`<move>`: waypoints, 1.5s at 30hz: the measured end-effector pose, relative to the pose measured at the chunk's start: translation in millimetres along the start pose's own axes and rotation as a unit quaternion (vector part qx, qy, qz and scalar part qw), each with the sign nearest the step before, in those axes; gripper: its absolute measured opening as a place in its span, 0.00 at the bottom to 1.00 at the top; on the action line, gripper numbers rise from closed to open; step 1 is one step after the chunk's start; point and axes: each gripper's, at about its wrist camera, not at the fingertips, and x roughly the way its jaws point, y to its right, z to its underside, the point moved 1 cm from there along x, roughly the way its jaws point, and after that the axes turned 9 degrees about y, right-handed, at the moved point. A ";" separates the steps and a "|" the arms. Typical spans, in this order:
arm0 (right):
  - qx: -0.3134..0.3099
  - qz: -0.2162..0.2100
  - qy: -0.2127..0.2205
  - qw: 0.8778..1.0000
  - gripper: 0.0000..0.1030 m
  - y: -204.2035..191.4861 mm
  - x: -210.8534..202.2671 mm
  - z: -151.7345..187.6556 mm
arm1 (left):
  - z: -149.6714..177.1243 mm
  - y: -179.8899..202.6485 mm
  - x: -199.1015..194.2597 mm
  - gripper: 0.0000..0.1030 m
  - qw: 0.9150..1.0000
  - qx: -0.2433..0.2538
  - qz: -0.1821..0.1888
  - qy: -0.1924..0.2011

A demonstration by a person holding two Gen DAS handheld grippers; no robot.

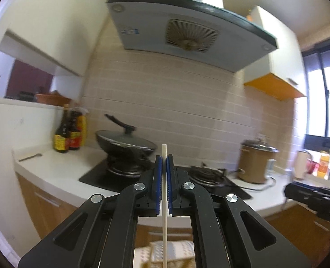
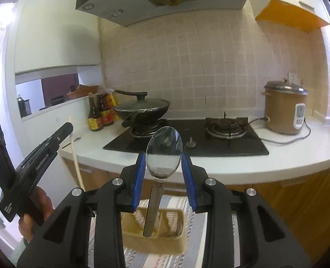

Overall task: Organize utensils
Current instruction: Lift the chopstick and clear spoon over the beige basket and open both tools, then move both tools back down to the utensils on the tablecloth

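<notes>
My left gripper (image 1: pixel 164 163) is shut on a pale chopstick (image 1: pixel 164 201) that stands upright between its blue pads. The left gripper (image 2: pixel 64 127) and the chopstick (image 2: pixel 75 156) also show at the left of the right wrist view. My right gripper (image 2: pixel 163 163) is shut on the bowl of a metal spoon (image 2: pixel 163 151), handle hanging down. The handle's end is over or in a beige utensil holder (image 2: pixel 156 236) below, which stands on a striped cloth (image 2: pixel 187 259). A small utensil (image 1: pixel 31 157) lies on the white counter at the left.
A lidded wok (image 2: pixel 142 109) sits on the left burner of the black gas hob (image 2: pixel 187 143). Sauce bottles (image 2: pixel 100 114) stand to its left, and a brown rice cooker (image 2: pixel 283 111) to its right. A range hood (image 1: pixel 187 33) hangs above.
</notes>
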 end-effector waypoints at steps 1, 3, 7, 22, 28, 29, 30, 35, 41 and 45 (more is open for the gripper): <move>-0.019 0.013 0.011 1.000 0.29 -2.5 6.0 4.2 | 4.5 -4.5 6.8 0.02 1.000 -0.005 -0.010 0.000; -0.045 0.027 0.019 0.998 0.29 -6.5 16.7 12.2 | 11.7 -12.4 14.9 0.02 1.000 -0.015 -0.021 0.004; -0.074 0.047 0.016 0.996 0.29 -9.7 37.4 32.9 | 27.4 -20.0 17.6 0.02 0.998 -0.013 -0.051 0.041; -0.079 0.062 -0.019 0.995 0.29 -1.7 70.1 81.3 | 80.5 -23.7 28.6 0.02 0.998 -0.001 -0.067 0.004; -0.061 0.050 -0.016 0.997 0.29 4.3 59.4 85.1 | 84.1 -41.4 24.5 0.04 0.997 -0.035 -0.061 -0.025; -0.054 0.047 -0.019 0.997 0.30 6.9 57.2 85.1 | 84.5 -43.3 22.9 0.12 0.997 -0.039 -0.060 -0.029; -0.048 0.044 -0.025 0.998 0.30 9.3 54.8 85.2 | 83.8 -46.1 19.9 0.29 0.997 -0.044 -0.055 -0.037; -0.035 0.041 -0.039 0.998 0.30 14.1 39.9 83.8 | 76.0 -50.9 1.2 0.35 0.997 -0.045 -0.034 -0.061; -0.041 0.043 -0.059 0.997 0.34 2.5 12.7 92.1 | 64.8 -52.2 -38.7 0.37 0.995 -0.049 -0.022 -0.080; -0.042 0.050 -0.074 0.995 0.34 -6.1 -7.7 103.7 | 64.6 -43.7 -62.7 0.40 0.995 -0.030 -0.014 -0.095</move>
